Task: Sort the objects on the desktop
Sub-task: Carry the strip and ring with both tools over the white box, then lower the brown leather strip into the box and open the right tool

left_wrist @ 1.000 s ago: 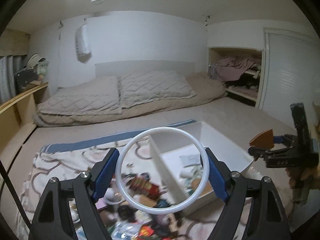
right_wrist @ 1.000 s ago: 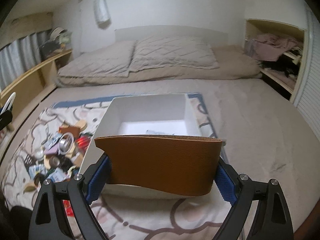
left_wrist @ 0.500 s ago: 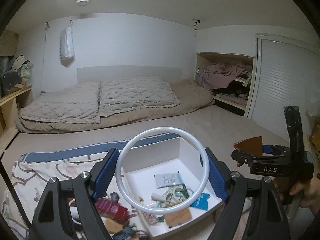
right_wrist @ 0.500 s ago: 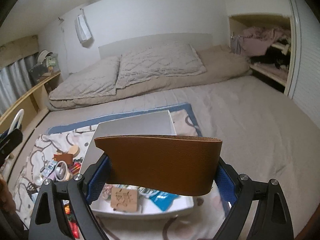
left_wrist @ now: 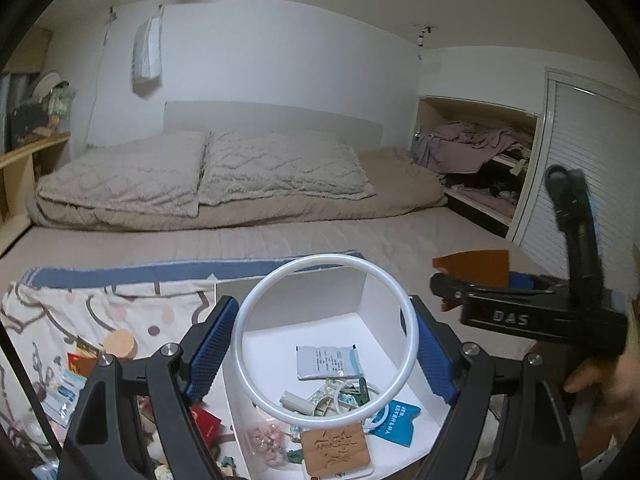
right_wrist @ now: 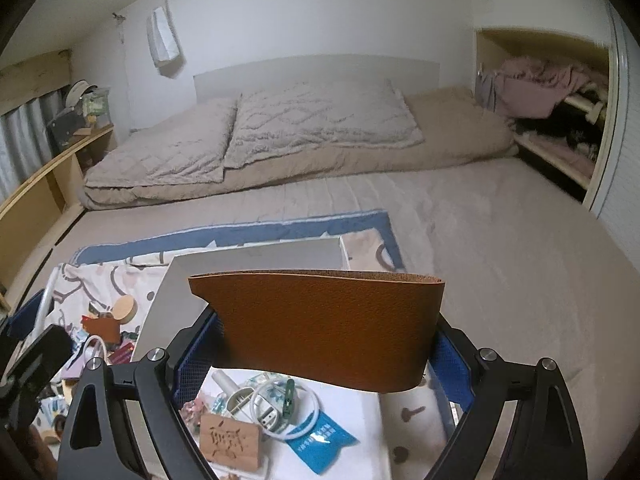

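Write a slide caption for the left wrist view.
Left tool grips a white ring above the white box of sorted items; right tool alongside holds brown leather.

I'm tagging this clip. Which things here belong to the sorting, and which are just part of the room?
Sorting:
white ring in left tool
brown leather piece in right tool
white box
wooden tag
blue packet

Room:
pillows
patterned blanket
closet shelves
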`<act>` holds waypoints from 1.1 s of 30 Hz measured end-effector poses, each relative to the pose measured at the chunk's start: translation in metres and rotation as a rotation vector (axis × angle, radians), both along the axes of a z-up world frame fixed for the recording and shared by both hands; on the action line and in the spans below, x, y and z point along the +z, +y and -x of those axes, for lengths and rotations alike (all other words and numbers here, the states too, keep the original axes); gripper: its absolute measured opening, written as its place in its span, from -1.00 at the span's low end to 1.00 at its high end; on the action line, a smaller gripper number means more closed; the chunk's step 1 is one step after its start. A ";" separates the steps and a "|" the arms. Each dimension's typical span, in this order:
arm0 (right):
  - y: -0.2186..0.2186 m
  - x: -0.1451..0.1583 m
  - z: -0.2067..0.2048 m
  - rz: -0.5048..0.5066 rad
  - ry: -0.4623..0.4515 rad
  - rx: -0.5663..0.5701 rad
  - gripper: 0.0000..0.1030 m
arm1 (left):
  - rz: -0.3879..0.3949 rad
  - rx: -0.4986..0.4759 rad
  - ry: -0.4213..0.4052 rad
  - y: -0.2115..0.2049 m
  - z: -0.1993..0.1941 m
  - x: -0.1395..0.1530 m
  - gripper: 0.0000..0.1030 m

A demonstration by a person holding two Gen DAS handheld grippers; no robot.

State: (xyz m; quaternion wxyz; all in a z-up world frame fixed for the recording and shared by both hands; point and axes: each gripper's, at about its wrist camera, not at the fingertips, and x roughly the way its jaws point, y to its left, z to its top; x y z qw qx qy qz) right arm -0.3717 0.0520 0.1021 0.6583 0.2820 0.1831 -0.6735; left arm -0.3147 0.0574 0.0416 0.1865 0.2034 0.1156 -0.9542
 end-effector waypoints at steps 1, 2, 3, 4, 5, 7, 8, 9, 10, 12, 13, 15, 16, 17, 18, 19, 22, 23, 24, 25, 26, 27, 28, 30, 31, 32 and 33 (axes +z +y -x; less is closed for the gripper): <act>-0.005 -0.006 0.000 -0.012 -0.015 0.001 0.81 | 0.004 0.006 0.000 -0.002 0.000 -0.001 0.62; -0.009 -0.012 0.000 -0.026 -0.031 0.004 0.81 | 0.014 0.016 0.001 -0.003 0.000 -0.003 0.62; -0.014 -0.017 -0.001 -0.042 -0.049 0.006 0.81 | 0.019 0.023 0.004 -0.005 -0.001 -0.005 0.62; -0.019 -0.023 -0.003 -0.059 -0.068 0.006 0.81 | 0.019 0.029 0.008 -0.007 -0.002 -0.007 0.62; -0.024 -0.028 -0.005 -0.077 -0.081 0.008 0.81 | 0.018 0.040 0.016 -0.009 -0.003 -0.009 0.62; -0.035 -0.037 -0.015 -0.125 -0.080 0.005 0.81 | 0.007 0.076 0.035 -0.015 -0.010 -0.014 0.62; -0.040 -0.041 -0.020 -0.143 -0.071 0.007 0.81 | -0.002 0.091 0.038 -0.018 -0.013 -0.017 0.62; -0.045 -0.044 -0.026 -0.155 -0.062 0.014 0.81 | -0.010 0.102 0.035 -0.022 -0.015 -0.019 0.62; -0.048 -0.046 -0.030 -0.161 -0.055 0.020 0.81 | -0.014 0.106 0.030 -0.025 -0.017 -0.021 0.62; -0.054 -0.052 -0.037 -0.184 -0.045 0.027 0.81 | -0.019 0.116 0.026 -0.030 -0.020 -0.023 0.62; -0.058 -0.055 -0.041 -0.199 -0.045 0.026 0.81 | -0.026 0.119 0.029 -0.031 -0.022 -0.024 0.62; -0.065 -0.061 -0.044 -0.224 -0.057 0.014 0.81 | -0.051 0.118 0.030 -0.035 -0.024 -0.027 0.62; -0.069 -0.066 -0.045 -0.245 -0.071 0.006 0.81 | -0.061 0.116 0.029 -0.036 -0.023 -0.028 0.62; -0.073 -0.070 -0.046 -0.261 -0.085 -0.001 0.81 | -0.069 0.116 0.026 -0.037 -0.023 -0.029 0.62; -0.077 -0.074 -0.047 -0.281 -0.098 -0.008 0.81 | -0.072 0.113 0.021 -0.037 -0.022 -0.031 0.62; -0.082 -0.080 -0.048 -0.307 -0.108 -0.011 0.81 | -0.072 0.111 0.018 -0.037 -0.021 -0.033 0.62; -0.094 -0.095 -0.050 -0.370 -0.131 -0.027 0.81 | -0.074 0.110 0.011 -0.038 -0.020 -0.037 0.62; -0.098 -0.101 -0.050 -0.393 -0.140 -0.033 0.81 | -0.080 0.112 0.009 -0.040 -0.019 -0.039 0.62; -0.101 -0.106 -0.050 -0.418 -0.147 -0.032 0.81 | -0.084 0.113 0.009 -0.041 -0.019 -0.040 0.62; -0.106 -0.111 -0.049 -0.453 -0.165 -0.026 0.81 | -0.090 0.114 0.008 -0.042 -0.018 -0.041 0.62; -0.109 -0.114 -0.047 -0.475 -0.184 -0.020 0.81 | -0.094 0.116 0.008 -0.043 -0.017 -0.042 0.62; -0.112 -0.118 -0.047 -0.496 -0.202 -0.011 0.81 | -0.097 0.119 0.009 -0.044 -0.016 -0.043 0.62; -0.116 -0.121 -0.047 -0.519 -0.210 0.002 0.81 | -0.098 0.120 0.008 -0.045 -0.015 -0.044 0.62; -0.121 -0.123 -0.045 -0.533 -0.205 -0.009 0.81 | -0.100 0.121 0.004 -0.048 -0.014 -0.045 0.62; -0.123 -0.124 -0.045 -0.532 -0.198 -0.019 0.81 | -0.101 0.119 0.001 -0.048 -0.013 -0.046 0.62; -0.125 -0.127 -0.044 -0.542 -0.191 -0.024 0.81 | -0.103 0.121 -0.001 -0.048 -0.013 -0.047 0.62; -0.127 -0.130 -0.043 -0.559 -0.192 -0.025 0.81 | -0.105 0.119 -0.004 -0.049 -0.012 -0.047 0.62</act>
